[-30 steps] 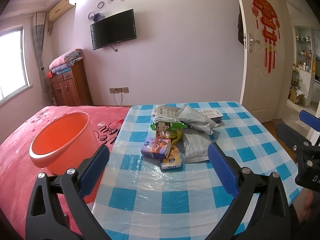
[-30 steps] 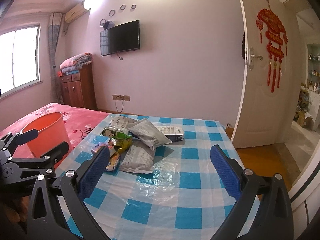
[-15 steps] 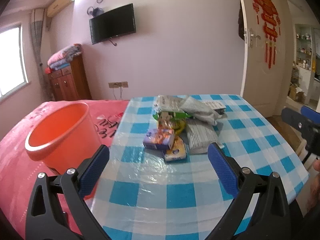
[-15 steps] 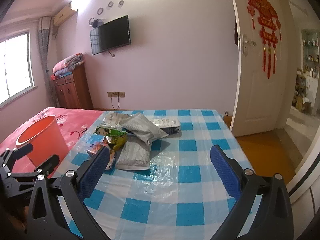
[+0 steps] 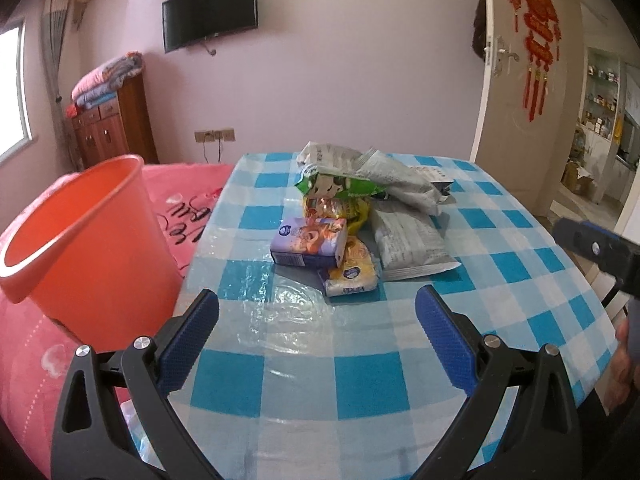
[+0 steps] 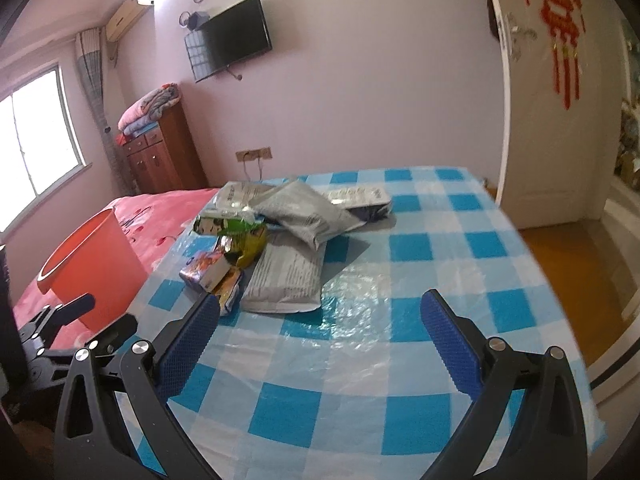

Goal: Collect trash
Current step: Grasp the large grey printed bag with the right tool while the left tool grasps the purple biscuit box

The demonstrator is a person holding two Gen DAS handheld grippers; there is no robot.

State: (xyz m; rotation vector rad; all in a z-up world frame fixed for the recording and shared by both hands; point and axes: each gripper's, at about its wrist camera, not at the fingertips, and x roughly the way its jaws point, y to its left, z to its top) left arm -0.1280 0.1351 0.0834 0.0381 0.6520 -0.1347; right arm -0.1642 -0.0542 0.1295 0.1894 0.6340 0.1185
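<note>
Orange plastic marks the goal: a bucket [image 5: 86,236] stands on the red bed [image 5: 24,344] just beside the left edge of a table [image 5: 360,368] in blue-check cloth. Trash sits heaped mid-table, well short of both grippers, nothing yet collected. The left gripper [image 5: 316,330] hovers over the near edge, jaws wide apart and empty; the right gripper [image 6: 320,330] does likewise, aimed further right.

Largest in the heap, a grey pouch [image 5: 412,242] lies flat, its long axis running from the near edge towards the far wall. A second grey bag [image 5: 400,180] rests across its far end, slanting right. A green wrapper [image 5: 340,186] sits crumpled above a yellow one [image 5: 336,208]. Nearest, a purple box [image 5: 308,242] lies with its long side across the left gripper's line, overlapping a small yellow pack [image 5: 352,274].

The box looks the sensible first pick: come in low, close across its short width, then swing left to the bucket. Crinkly bags likely slip; pinching an edge seems safer.
</note>
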